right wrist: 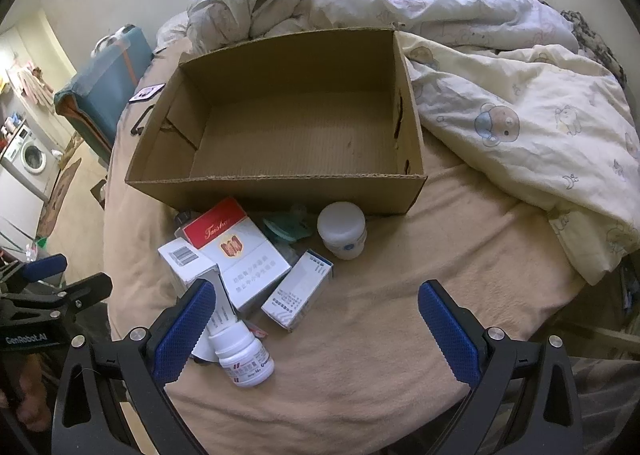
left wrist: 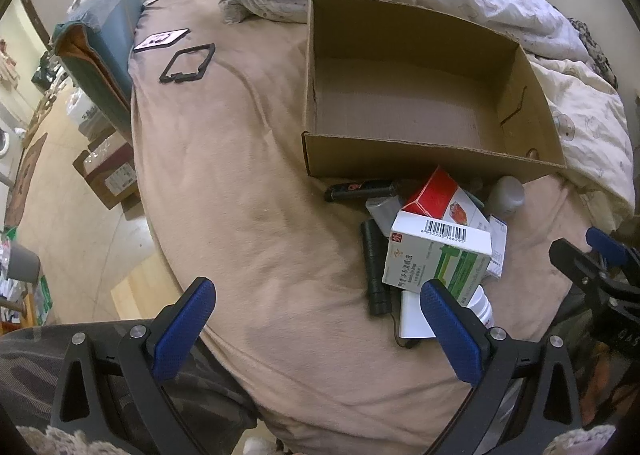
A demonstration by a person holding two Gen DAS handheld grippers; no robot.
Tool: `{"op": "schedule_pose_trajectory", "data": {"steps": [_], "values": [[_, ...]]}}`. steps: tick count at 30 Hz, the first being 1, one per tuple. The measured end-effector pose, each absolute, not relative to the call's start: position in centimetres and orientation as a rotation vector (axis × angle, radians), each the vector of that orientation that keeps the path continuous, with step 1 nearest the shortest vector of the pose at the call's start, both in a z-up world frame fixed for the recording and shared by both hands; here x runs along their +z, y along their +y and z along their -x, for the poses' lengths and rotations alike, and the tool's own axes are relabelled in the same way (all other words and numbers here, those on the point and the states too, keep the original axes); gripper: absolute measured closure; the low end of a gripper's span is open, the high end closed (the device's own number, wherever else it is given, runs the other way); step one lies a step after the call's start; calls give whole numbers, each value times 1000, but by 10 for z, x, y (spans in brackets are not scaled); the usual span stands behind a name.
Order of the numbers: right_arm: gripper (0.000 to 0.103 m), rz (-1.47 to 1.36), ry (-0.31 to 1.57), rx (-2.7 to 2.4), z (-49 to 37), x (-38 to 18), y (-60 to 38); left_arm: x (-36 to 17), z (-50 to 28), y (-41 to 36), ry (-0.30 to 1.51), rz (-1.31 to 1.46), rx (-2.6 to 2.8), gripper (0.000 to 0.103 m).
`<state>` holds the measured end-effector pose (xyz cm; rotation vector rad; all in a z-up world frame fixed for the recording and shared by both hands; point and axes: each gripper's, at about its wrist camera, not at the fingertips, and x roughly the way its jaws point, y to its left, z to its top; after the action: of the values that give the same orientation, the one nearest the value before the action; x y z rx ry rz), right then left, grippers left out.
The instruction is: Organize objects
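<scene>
An open, empty cardboard box sits on a beige bed sheet. In front of it lies a pile: a green-and-white medicine box, a red-and-white carton, a small grey-white box, a white pill bottle, a white jar, a black cylinder and a black pen-like item. My left gripper is open, just short of the pile. My right gripper is open, hovering over the pile's near edge.
A crumpled quilt lies behind and right of the box. A black frame and a card lie at the sheet's far left. A blue suitcase and a carton stand on the floor to the left.
</scene>
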<state>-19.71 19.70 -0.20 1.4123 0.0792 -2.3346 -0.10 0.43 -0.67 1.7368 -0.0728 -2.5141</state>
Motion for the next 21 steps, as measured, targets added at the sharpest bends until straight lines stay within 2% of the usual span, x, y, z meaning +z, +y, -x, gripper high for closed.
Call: {"op": "schedule_pose_trajectory", "data": {"steps": [13, 21], "values": [[0, -1418, -74, -2315, 199, 9, 218, -14, 0, 39, -85, -1929, -2603, 0], [0, -1558, -164, -2262, 205, -6, 232, -35, 3, 67, -159, -2027, -2594, 0]]}}
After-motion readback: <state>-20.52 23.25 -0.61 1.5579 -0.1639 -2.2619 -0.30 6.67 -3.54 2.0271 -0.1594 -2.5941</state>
